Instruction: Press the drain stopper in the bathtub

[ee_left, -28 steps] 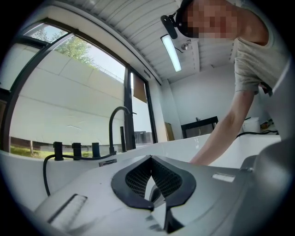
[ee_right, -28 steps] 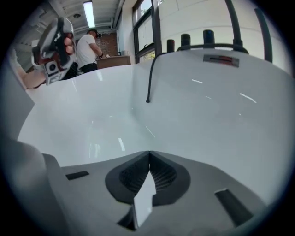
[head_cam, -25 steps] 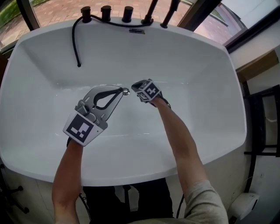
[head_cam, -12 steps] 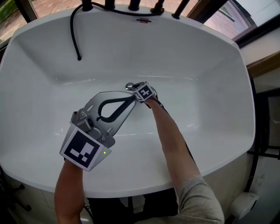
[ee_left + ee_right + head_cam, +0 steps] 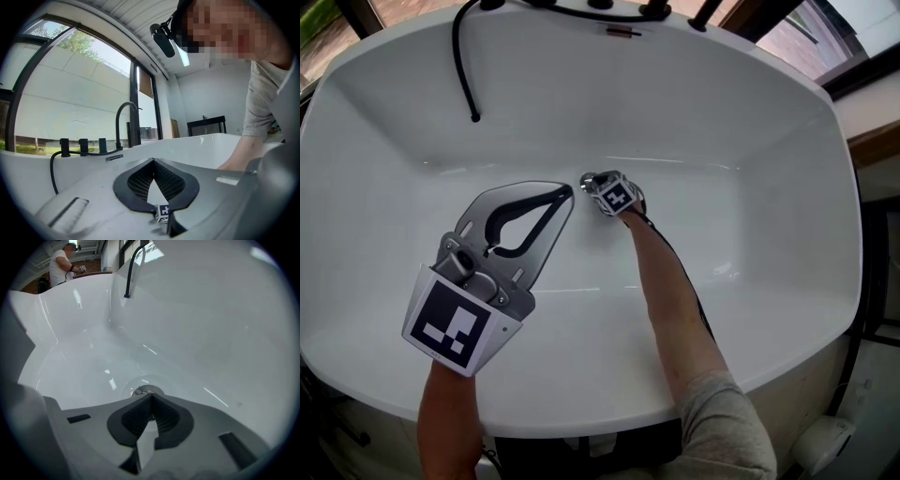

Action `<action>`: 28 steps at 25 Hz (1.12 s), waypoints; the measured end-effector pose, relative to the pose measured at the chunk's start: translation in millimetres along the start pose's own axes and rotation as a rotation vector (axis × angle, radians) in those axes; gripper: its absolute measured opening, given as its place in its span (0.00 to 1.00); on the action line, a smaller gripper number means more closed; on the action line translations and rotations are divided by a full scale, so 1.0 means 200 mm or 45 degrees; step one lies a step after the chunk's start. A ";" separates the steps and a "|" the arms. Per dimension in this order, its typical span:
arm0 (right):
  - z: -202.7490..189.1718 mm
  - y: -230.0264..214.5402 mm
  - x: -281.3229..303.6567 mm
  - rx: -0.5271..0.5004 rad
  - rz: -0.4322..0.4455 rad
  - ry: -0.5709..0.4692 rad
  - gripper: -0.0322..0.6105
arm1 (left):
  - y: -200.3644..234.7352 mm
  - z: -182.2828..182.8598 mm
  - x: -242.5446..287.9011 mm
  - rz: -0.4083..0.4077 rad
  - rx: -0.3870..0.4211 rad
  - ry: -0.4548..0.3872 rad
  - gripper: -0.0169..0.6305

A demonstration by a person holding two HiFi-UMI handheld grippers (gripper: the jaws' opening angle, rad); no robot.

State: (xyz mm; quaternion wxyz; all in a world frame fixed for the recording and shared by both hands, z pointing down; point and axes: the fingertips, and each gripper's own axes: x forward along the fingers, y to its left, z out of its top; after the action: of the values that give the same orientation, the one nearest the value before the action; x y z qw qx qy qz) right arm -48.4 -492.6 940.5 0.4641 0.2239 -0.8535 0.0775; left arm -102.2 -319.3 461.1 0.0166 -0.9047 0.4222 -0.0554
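The chrome drain stopper (image 5: 588,179) sits in the floor of the white bathtub (image 5: 750,141). My right gripper (image 5: 593,185) reaches down to it, jaws shut, marker cube facing up. In the right gripper view the stopper (image 5: 146,391) lies right at the tip of the right gripper (image 5: 151,398); I cannot tell whether they touch. My left gripper (image 5: 566,191) hovers higher, just left of the drain, shut and holding nothing. In the left gripper view the left gripper (image 5: 153,161) points at the far tub wall.
A black hose (image 5: 467,66) hangs down the far wall from black taps on the rim. A tall black faucet (image 5: 124,122) stands behind the rim before a window. A person (image 5: 59,262) stands far off beyond the tub.
My left gripper has risen toward the head camera and drawn back a little from the drain. The right gripper has stayed at the stopper, reaching lower.
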 end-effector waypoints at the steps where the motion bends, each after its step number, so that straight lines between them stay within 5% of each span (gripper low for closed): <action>1: 0.00 0.01 0.01 -0.008 0.003 -0.003 0.05 | -0.01 0.00 0.00 -0.004 0.002 0.003 0.01; 17: -0.07 0.07 0.14 -0.268 -0.065 0.192 0.05 | -0.11 -0.05 0.05 -0.078 0.126 0.079 0.01; 22: -0.07 0.06 0.13 -0.252 -0.089 0.180 0.05 | -0.09 -0.04 0.05 -0.057 0.121 0.064 0.01; 28: -0.07 -0.01 -0.06 -0.049 -0.025 0.069 0.05 | -0.07 -0.02 0.04 -0.049 0.130 0.033 0.01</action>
State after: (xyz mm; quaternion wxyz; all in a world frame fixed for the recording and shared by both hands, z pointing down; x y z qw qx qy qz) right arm -31.4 -485.0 937.6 0.4920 0.2211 -0.8397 0.0626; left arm -85.5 -316.5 466.4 0.0562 -0.9098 0.4015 -0.0888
